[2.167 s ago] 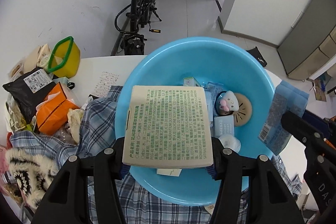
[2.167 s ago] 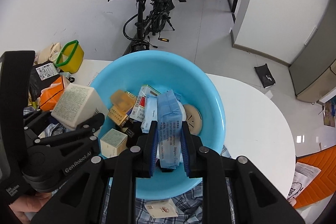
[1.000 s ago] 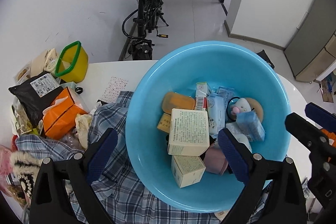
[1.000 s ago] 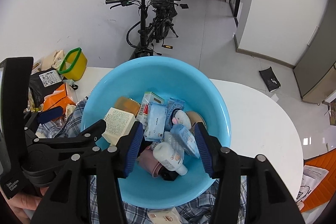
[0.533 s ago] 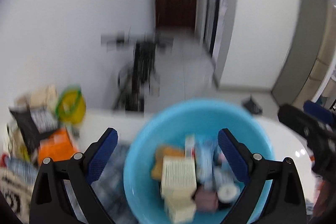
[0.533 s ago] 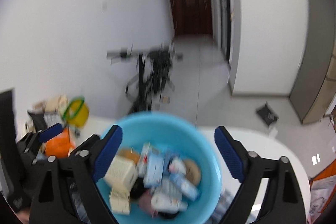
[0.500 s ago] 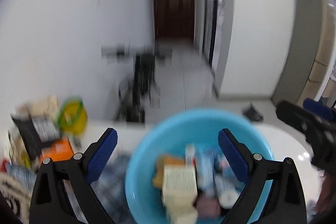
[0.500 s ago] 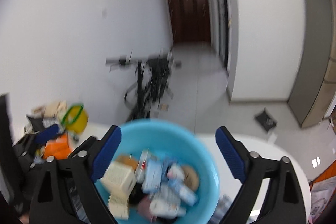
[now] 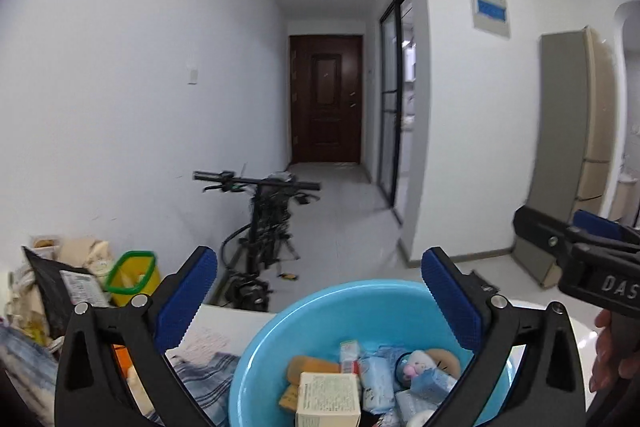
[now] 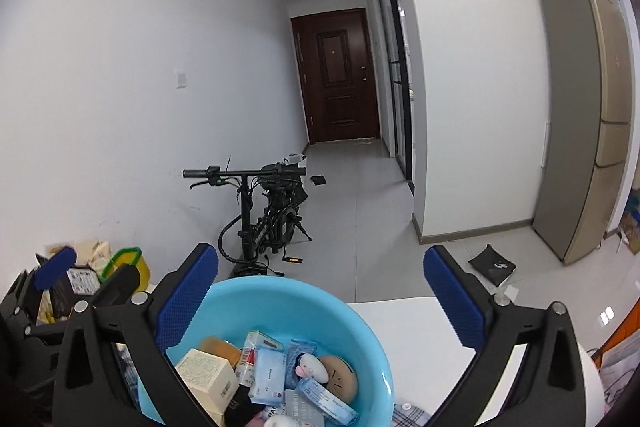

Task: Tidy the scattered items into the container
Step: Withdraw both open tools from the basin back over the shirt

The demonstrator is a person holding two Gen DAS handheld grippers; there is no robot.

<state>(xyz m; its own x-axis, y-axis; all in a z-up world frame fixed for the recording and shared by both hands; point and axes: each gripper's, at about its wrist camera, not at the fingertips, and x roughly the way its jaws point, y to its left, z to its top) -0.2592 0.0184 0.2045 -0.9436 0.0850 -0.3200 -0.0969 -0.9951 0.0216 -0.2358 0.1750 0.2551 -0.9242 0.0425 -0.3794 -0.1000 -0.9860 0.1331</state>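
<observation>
Left claw (image 9: 319, 303) wide open, empty; right claw (image 10: 321, 301) opening, nothing between jaws, above heaped round blue plastic basin (image 10: 280, 297). Risk: cream cardboard box (image 10: 206, 377) near basin rim toppling out onto white desk (image 10: 420, 323).

Left claw (image 9: 319, 301) gapes empty above the blue basin (image 9: 260, 367) (boxes and packets inside).

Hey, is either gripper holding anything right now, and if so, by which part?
Nothing is held. The left gripper is open and empty; the right gripper's jaws are opening, nothing between them.

A light blue basin (image 10: 360, 331), a plaid blue cloth (image 9: 208, 375), a yellow green-rimmed tub (image 9: 130, 279), a dark brown door (image 9: 326, 99)
</observation>
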